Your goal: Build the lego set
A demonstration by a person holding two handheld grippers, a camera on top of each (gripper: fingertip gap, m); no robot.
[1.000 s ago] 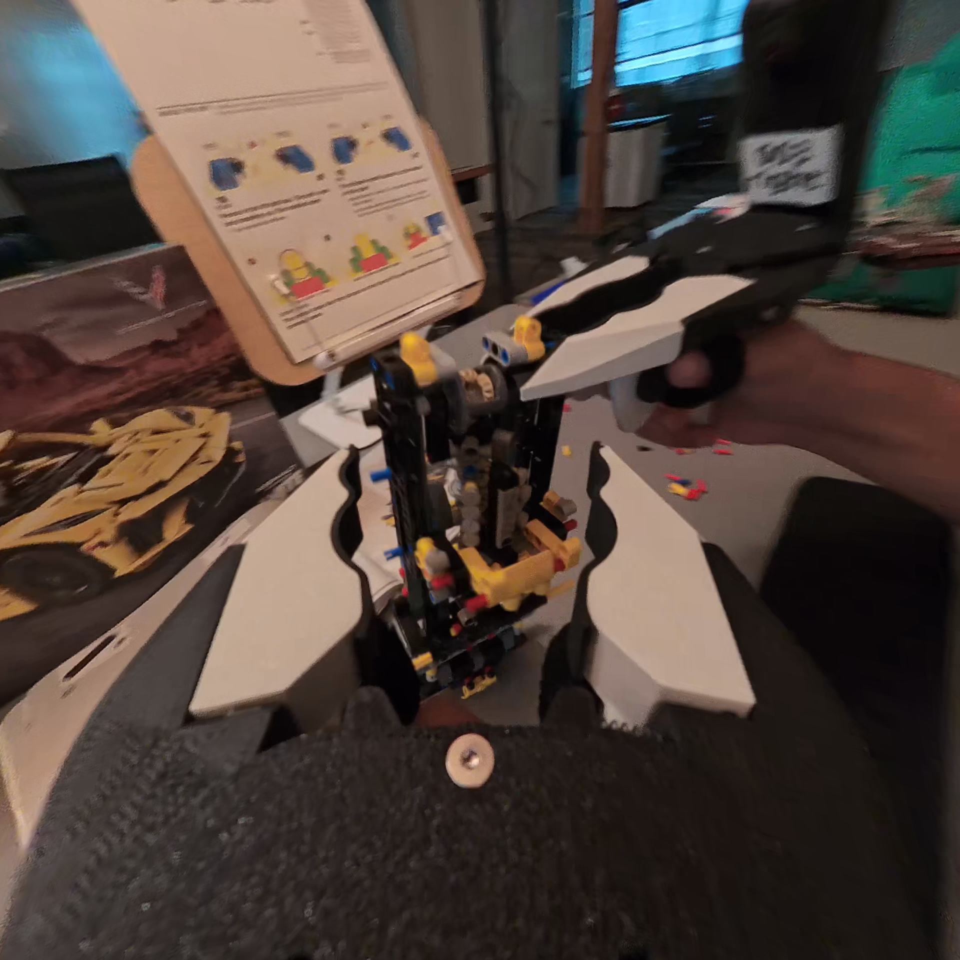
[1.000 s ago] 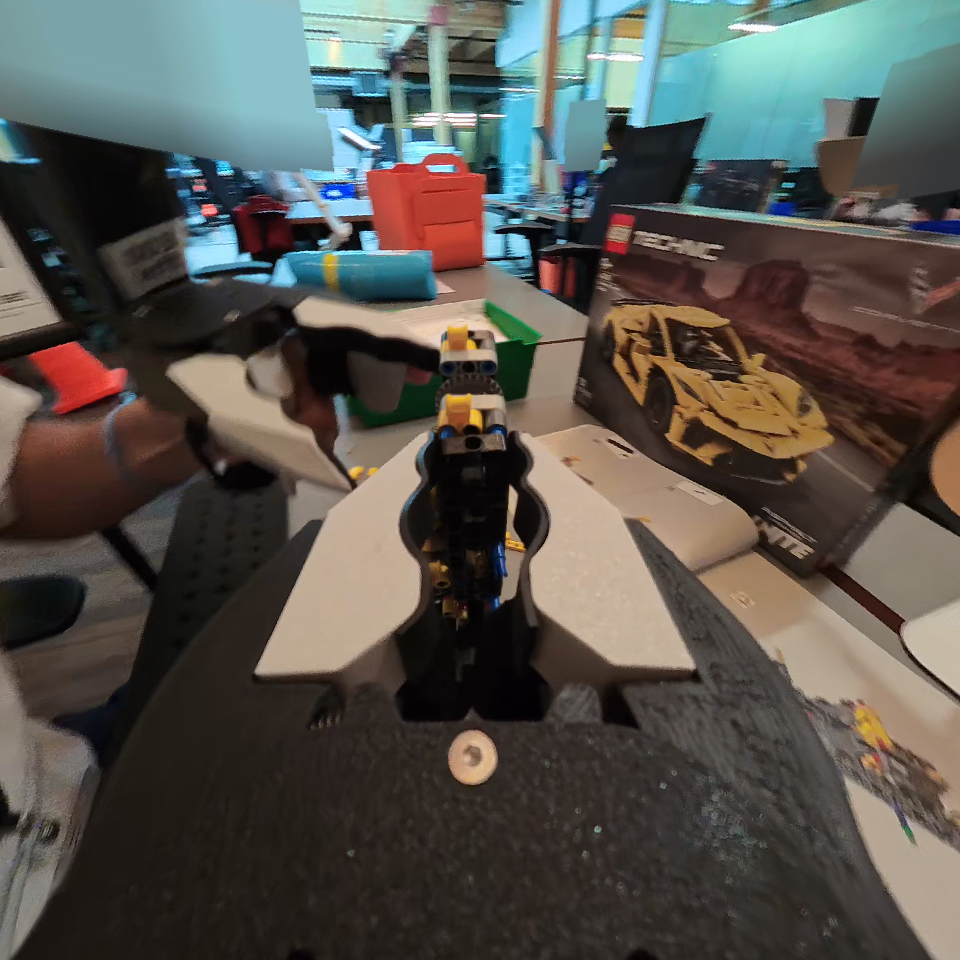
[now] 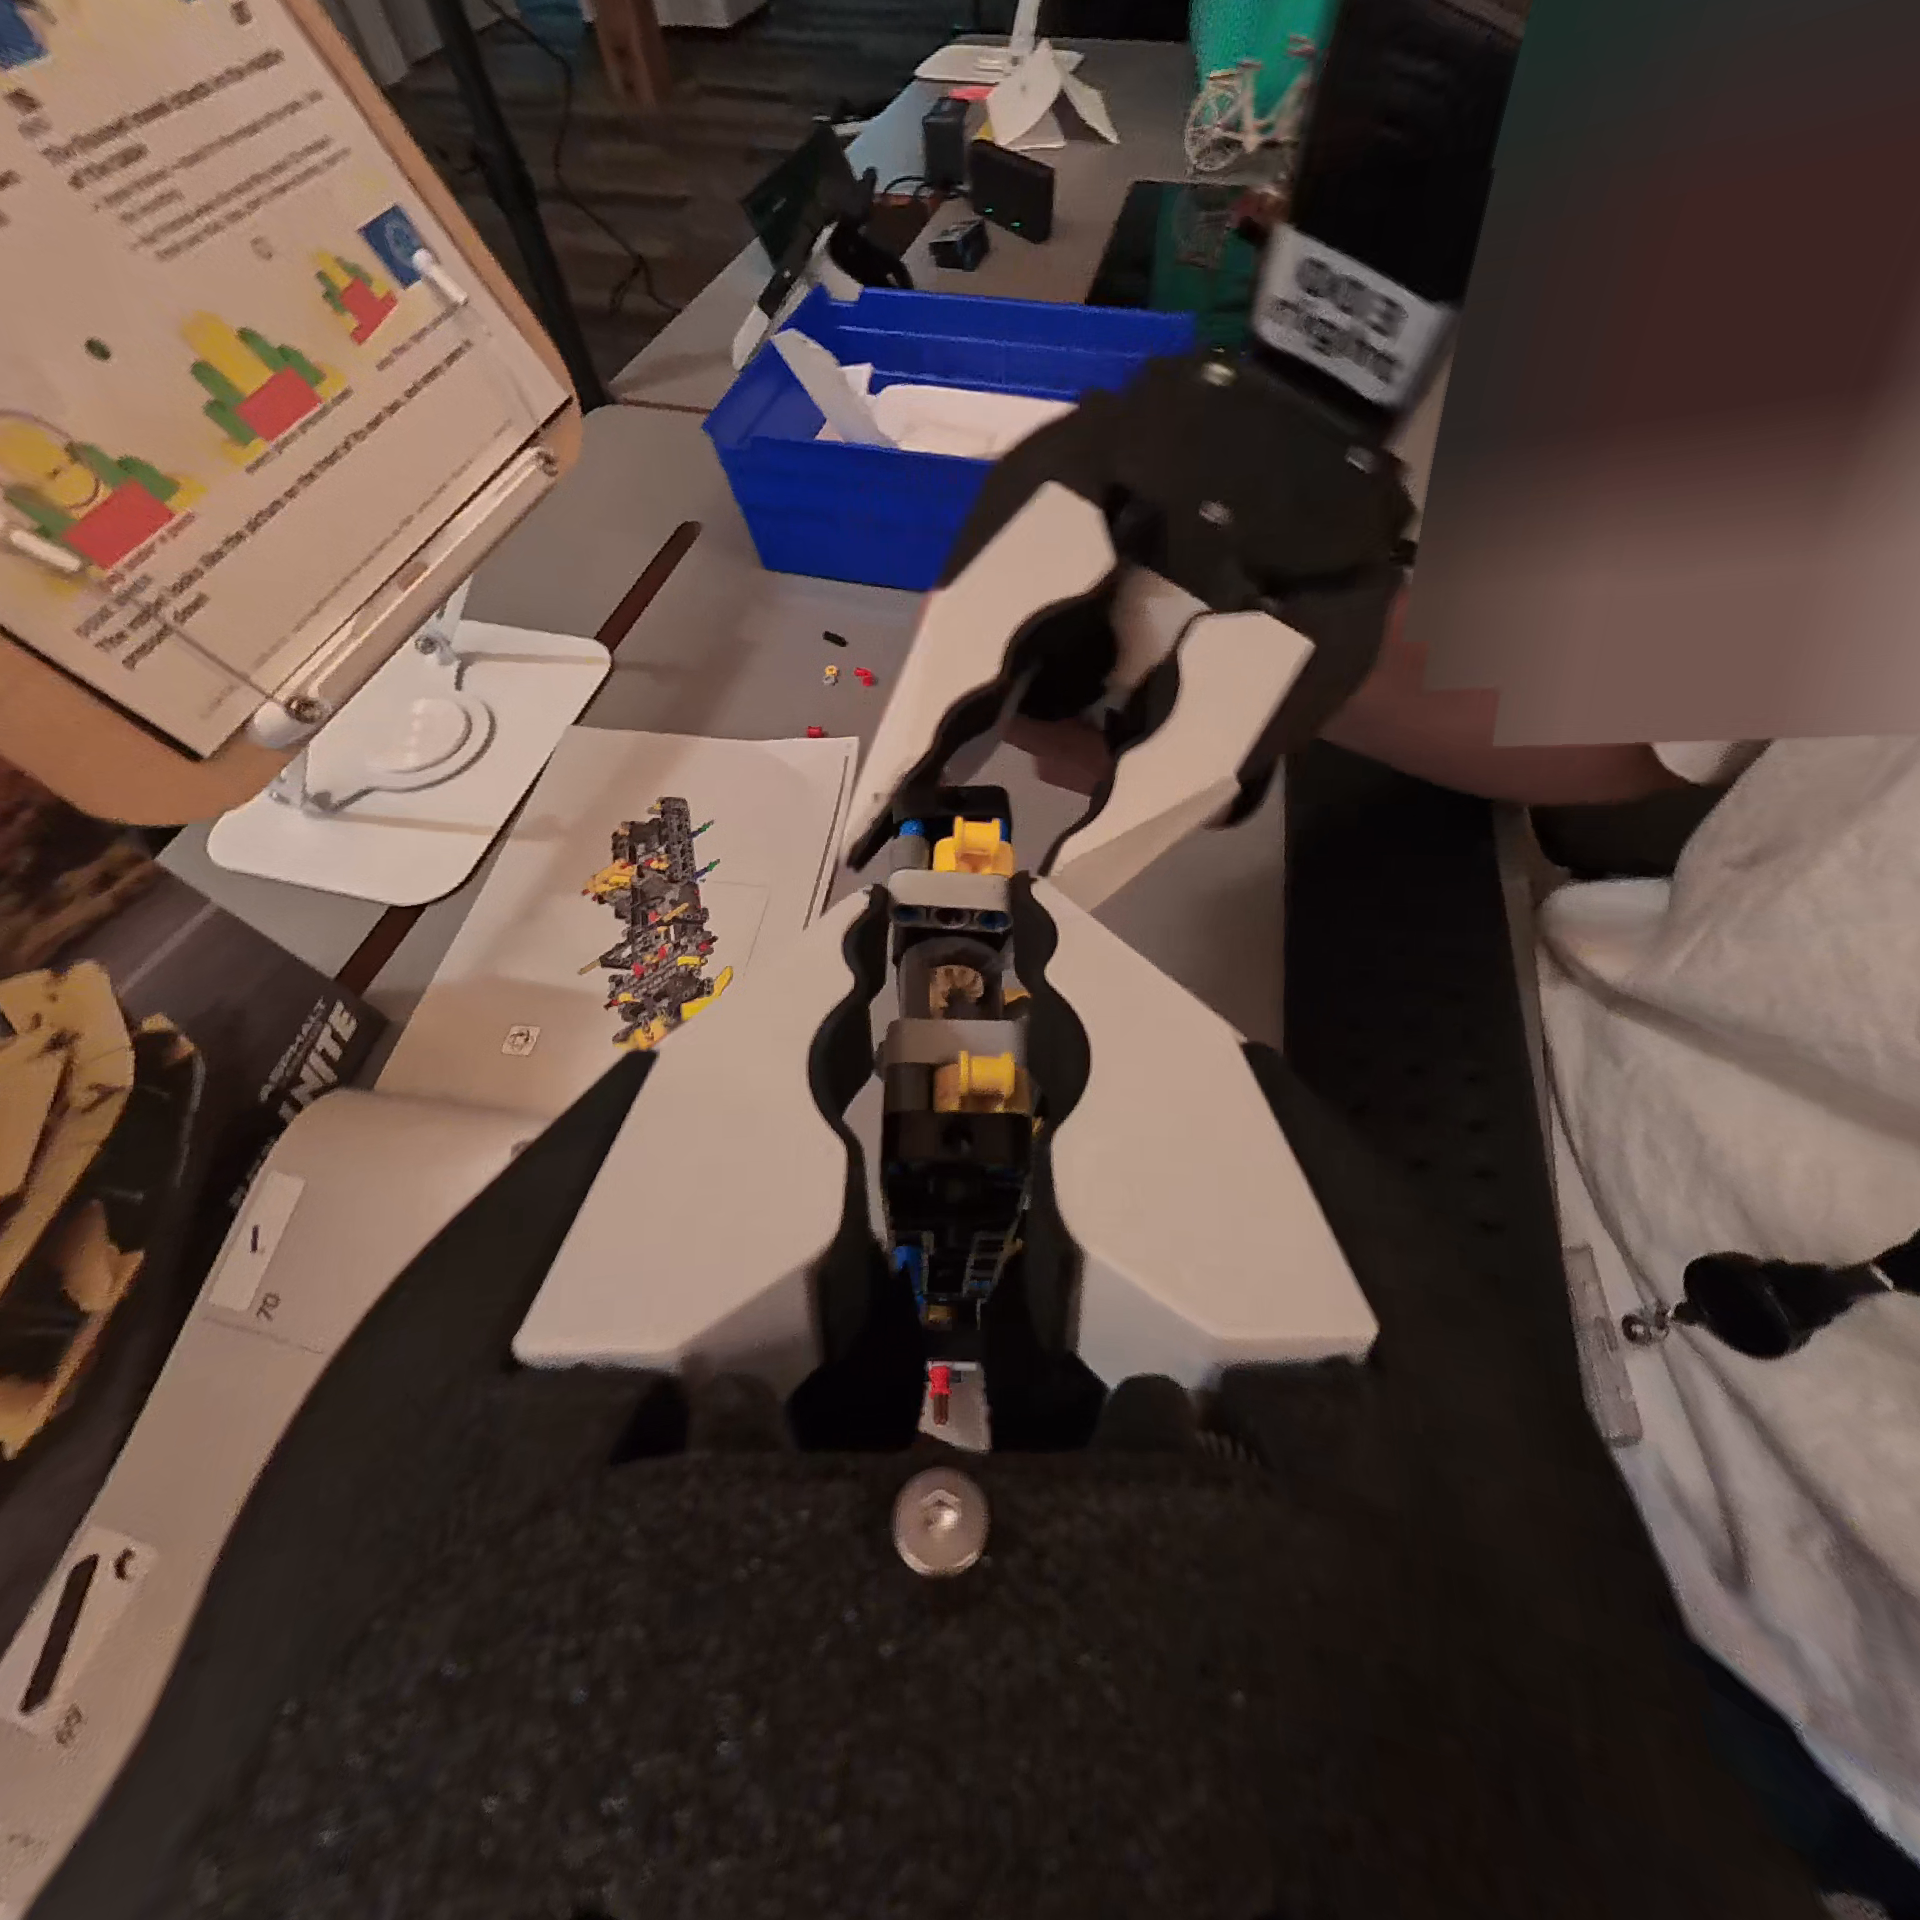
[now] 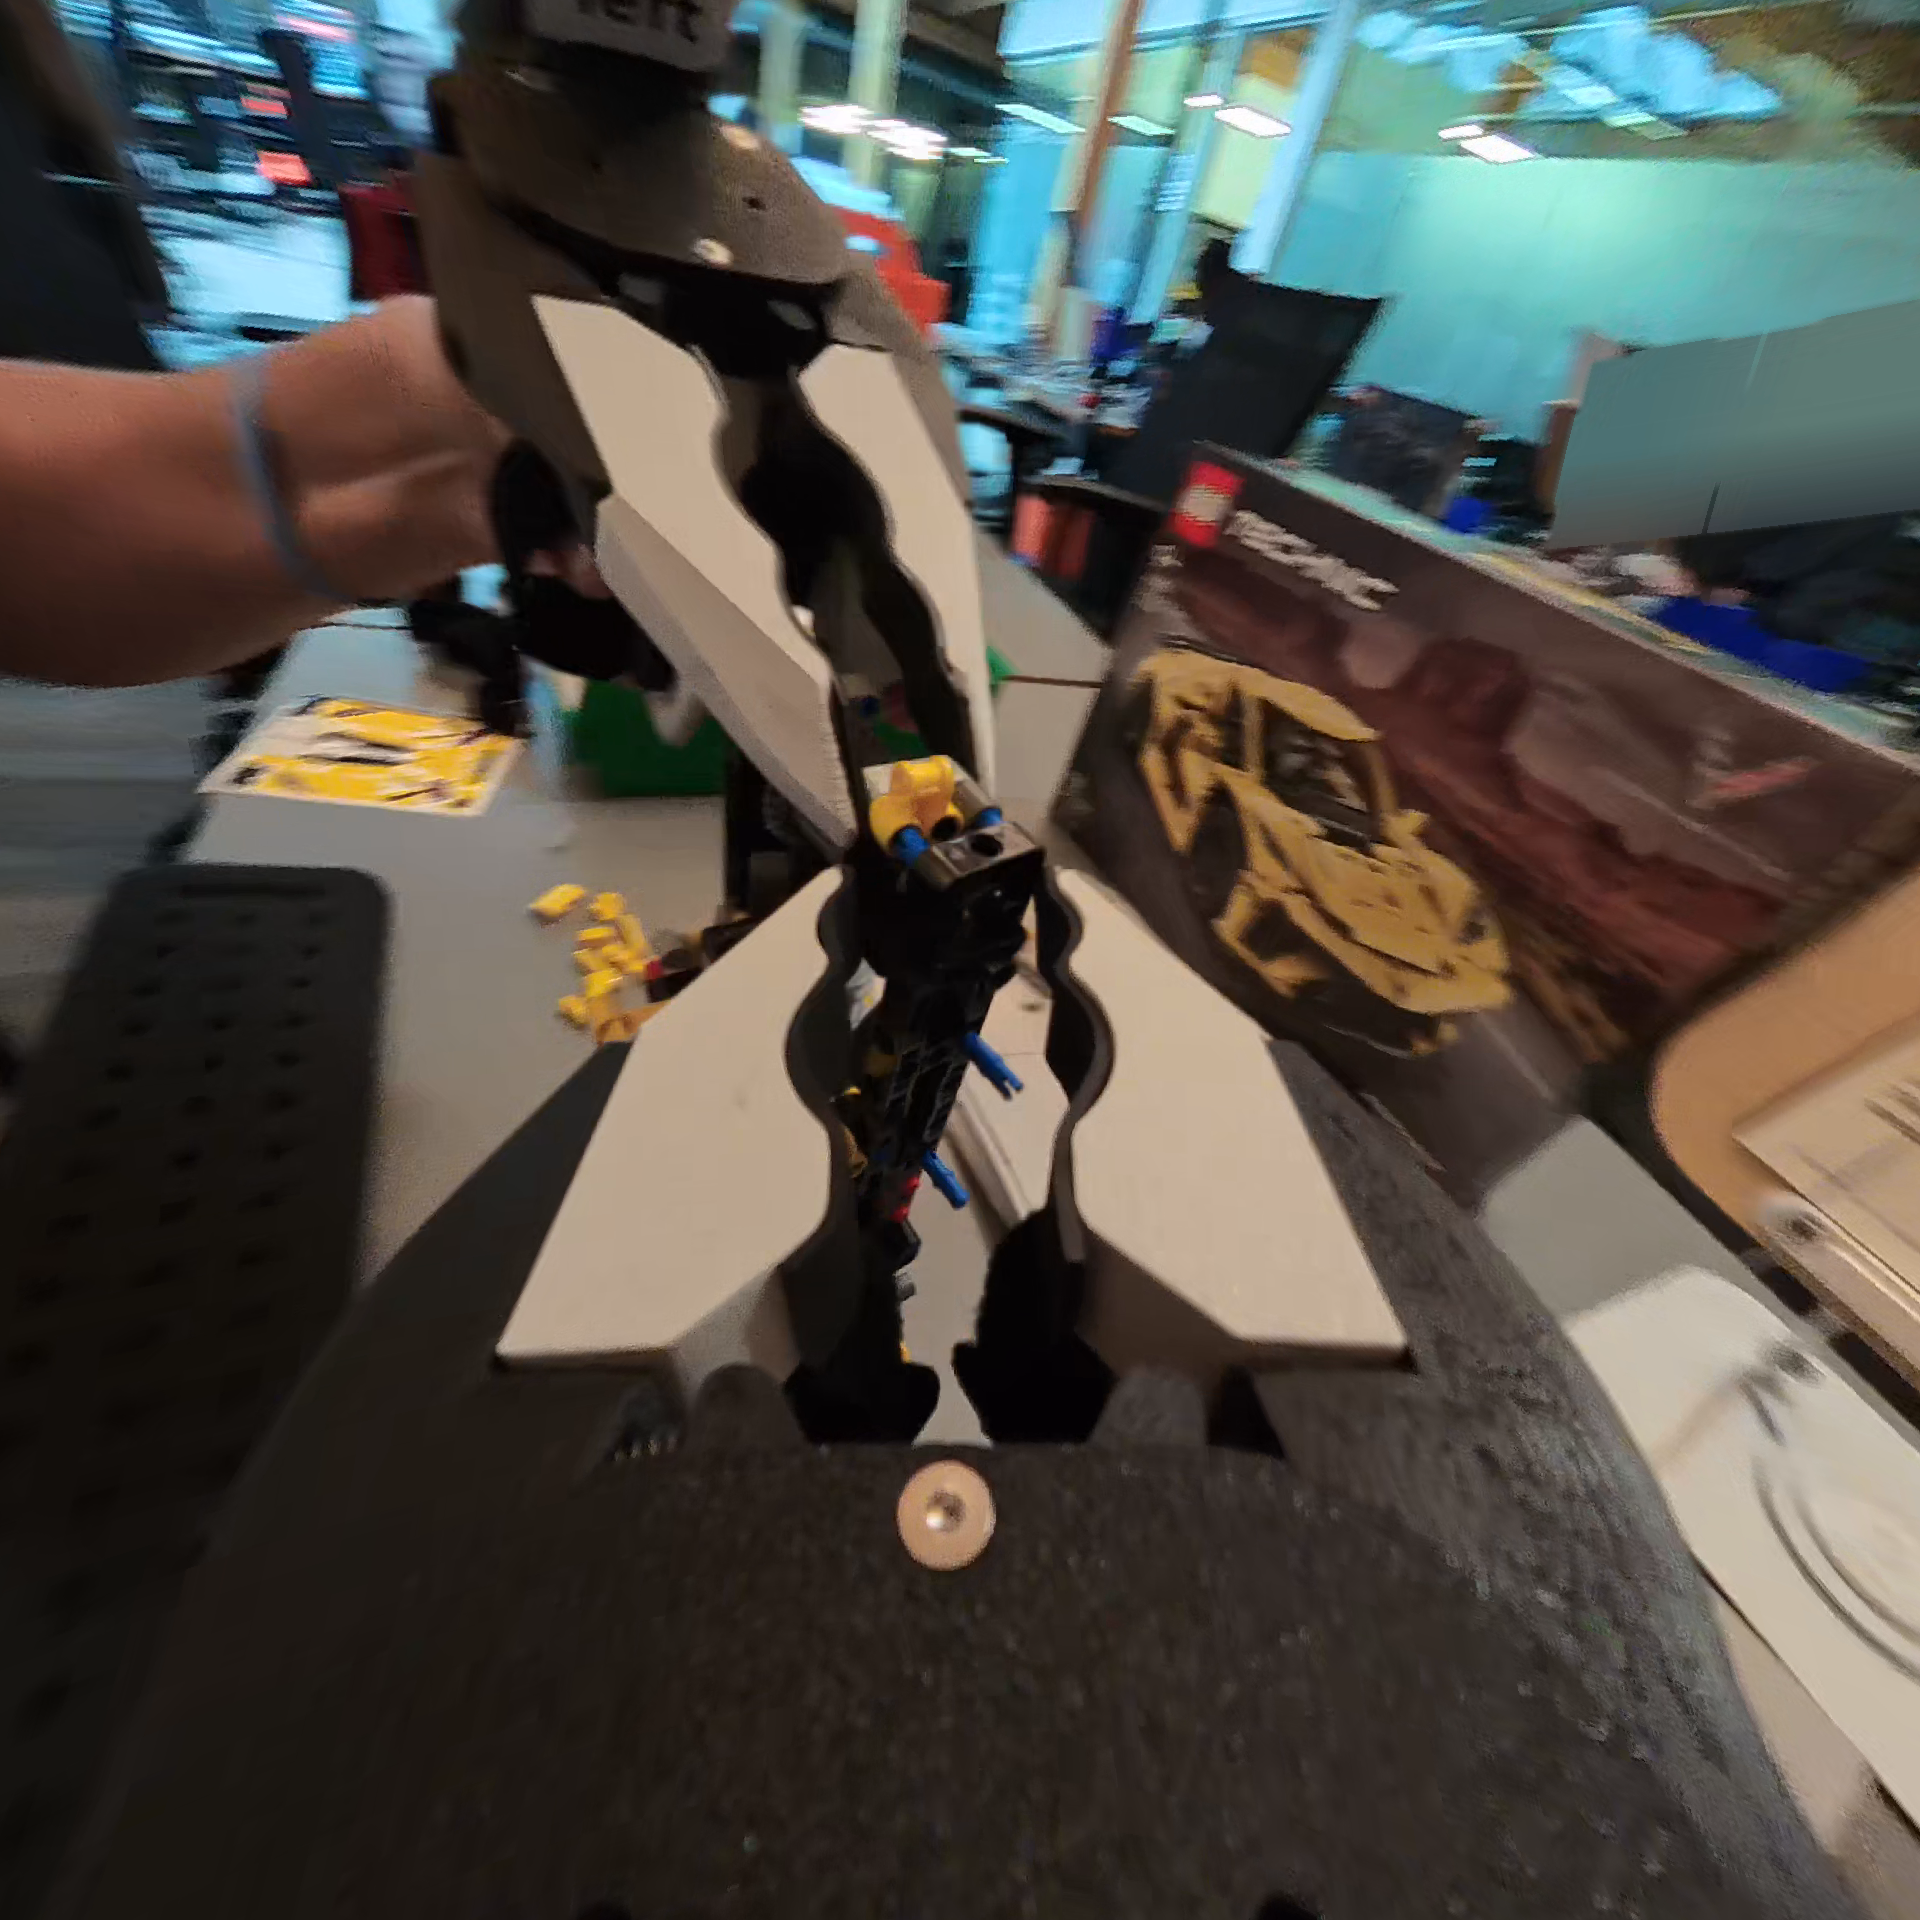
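Item: model (image 3: 956,1132), part-built, black frame with yellow, grey and blue pieces. It is held in the air above the desk (image 3: 644,520), lengthways between both tongs.

Left tongs (image 3: 956,904): closed on the model, white fingers pressed to its two sides, a yellow connector showing at the tips. In the right wrist view they come down from above onto the model's upper end, held by a hand (image 4: 343,468) with a blue wristband.

Right tongs (image 4: 940,883): closed on the model's black block, with blue pins sticking out lower down. The body carries a white label with dark writing, blurred.

Box (image 4: 1455,790): right edge of the desk in the right wrist view, standing upright. It is printed with a yellow sports car, a red logo and a white brand name at its top corner.

Booklet (image 3: 675,831): lies open on the desk just left of the model, showing a build picture.

Sheet (image 3: 208,364): printed text and brick diagrams, clipped to a tilted board on a white stand at the desk's left side.

Blue bin (image 3: 831,488): far side of the desk, white paper inside.

Loose yellow pieces (image 4: 597,956): on the desk, left of the right tongs.

Sticker sheet (image 4: 364,753): yellow and flat, farther left on the desk.
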